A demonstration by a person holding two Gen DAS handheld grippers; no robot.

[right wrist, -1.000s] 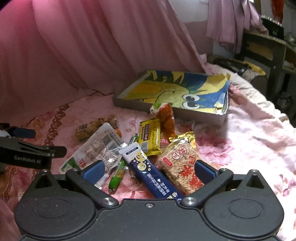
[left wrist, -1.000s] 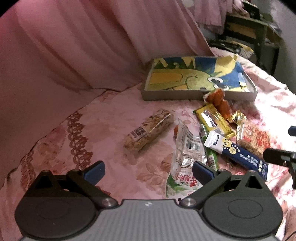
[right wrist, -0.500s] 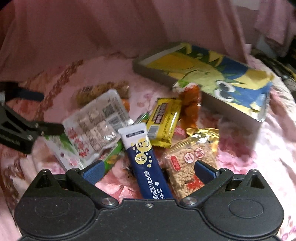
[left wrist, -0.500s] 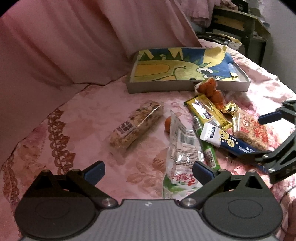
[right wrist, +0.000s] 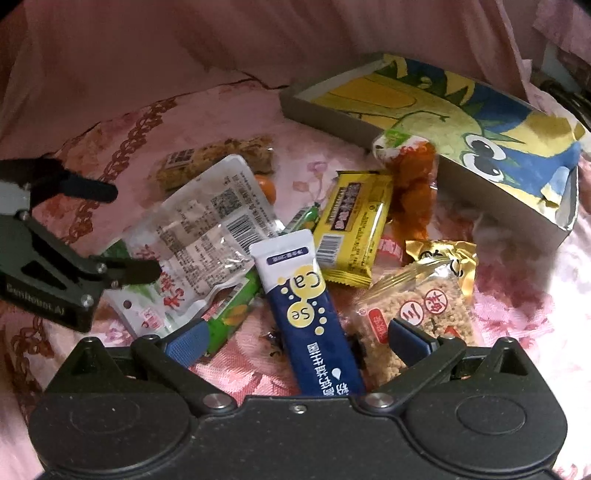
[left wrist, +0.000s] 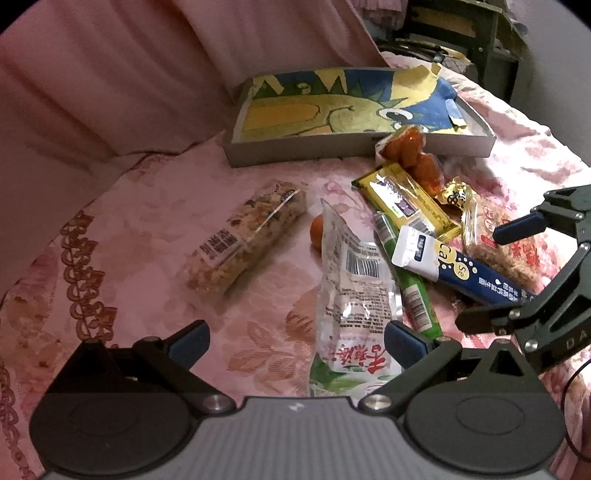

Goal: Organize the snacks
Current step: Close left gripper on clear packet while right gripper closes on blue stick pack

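Snacks lie in a heap on a pink floral bedspread (left wrist: 147,229). My right gripper (right wrist: 297,341) is open low over the heap, its fingers either side of a blue and white packet (right wrist: 306,295), with a rice crisp pack (right wrist: 424,317) under the right finger. My left gripper (left wrist: 297,341) is open above a clear and green packet (left wrist: 354,302); a granola bar (left wrist: 247,243) lies apart to the left. A yellow bar (right wrist: 354,229), an orange snack bag (right wrist: 410,188) and a green stick (left wrist: 410,284) lie between. A shallow grey box (left wrist: 354,147) with a cartoon lining stands behind.
Pink drapery (left wrist: 147,74) hangs behind and to the left of the bedspread. Dark furniture (left wrist: 461,33) stands at the back right. A gold-wrapped sweet (right wrist: 443,254) and a small orange item (left wrist: 316,230) lie in the heap. The right gripper (left wrist: 496,275) shows at the left wrist view's right edge.
My right gripper has dropped and moved in over the blue and white packet. My left gripper has edged forward toward the heap. Both stay open.
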